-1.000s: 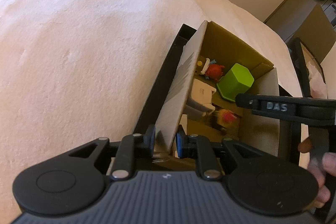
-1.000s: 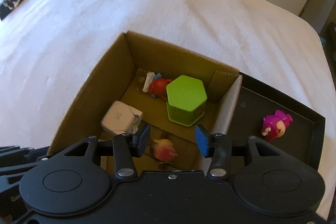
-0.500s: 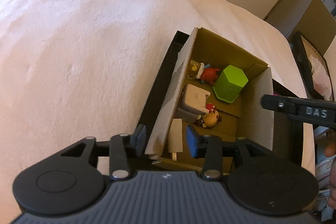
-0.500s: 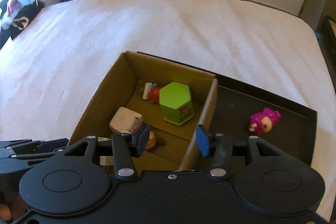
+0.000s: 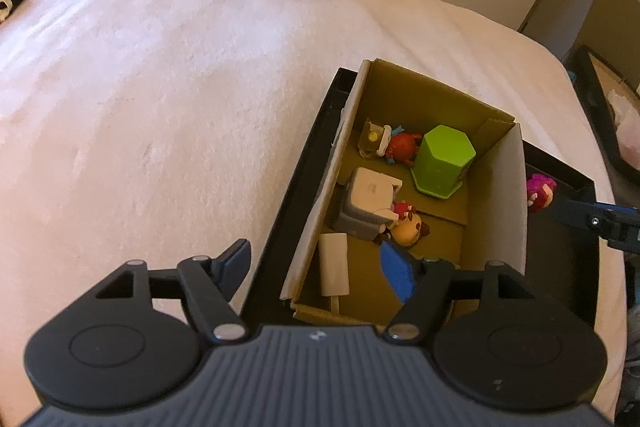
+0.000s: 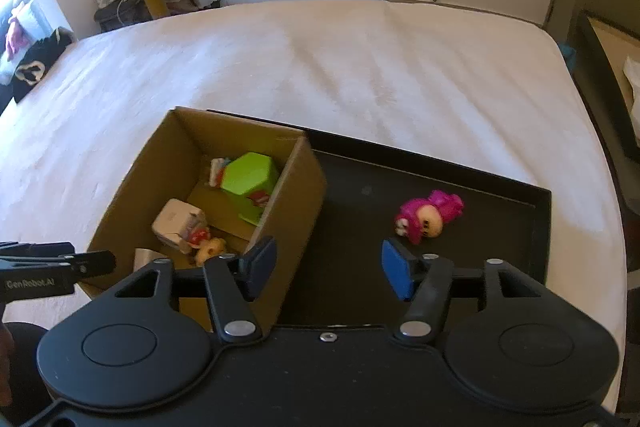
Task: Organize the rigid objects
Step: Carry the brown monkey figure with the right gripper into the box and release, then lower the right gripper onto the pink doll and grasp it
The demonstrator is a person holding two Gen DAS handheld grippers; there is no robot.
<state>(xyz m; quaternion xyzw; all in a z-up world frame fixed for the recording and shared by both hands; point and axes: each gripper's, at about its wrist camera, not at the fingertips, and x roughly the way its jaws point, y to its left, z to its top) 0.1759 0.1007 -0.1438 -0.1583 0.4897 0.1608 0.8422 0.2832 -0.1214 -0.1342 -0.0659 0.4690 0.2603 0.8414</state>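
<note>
The right gripper (image 6: 328,273) tilts down over the black tray (image 6: 543,227), its jaws just opened and empty; the pink toy (image 6: 428,215) lies just beyond its right pad. The left gripper (image 5: 316,269), jaws also just spread, straddles the near left wall of the cardboard box (image 5: 500,203), touching nothing, the green hexagonal container (image 5: 444,159) farther in.

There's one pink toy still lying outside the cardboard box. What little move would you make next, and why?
Probably ease the right gripper forward and down over the pink toy. It lies alone on the black tray, outside the cardboard box that holds the other toys. The jaws have just been opening, nothing is between them, and the toy sits just ahead.
</note>
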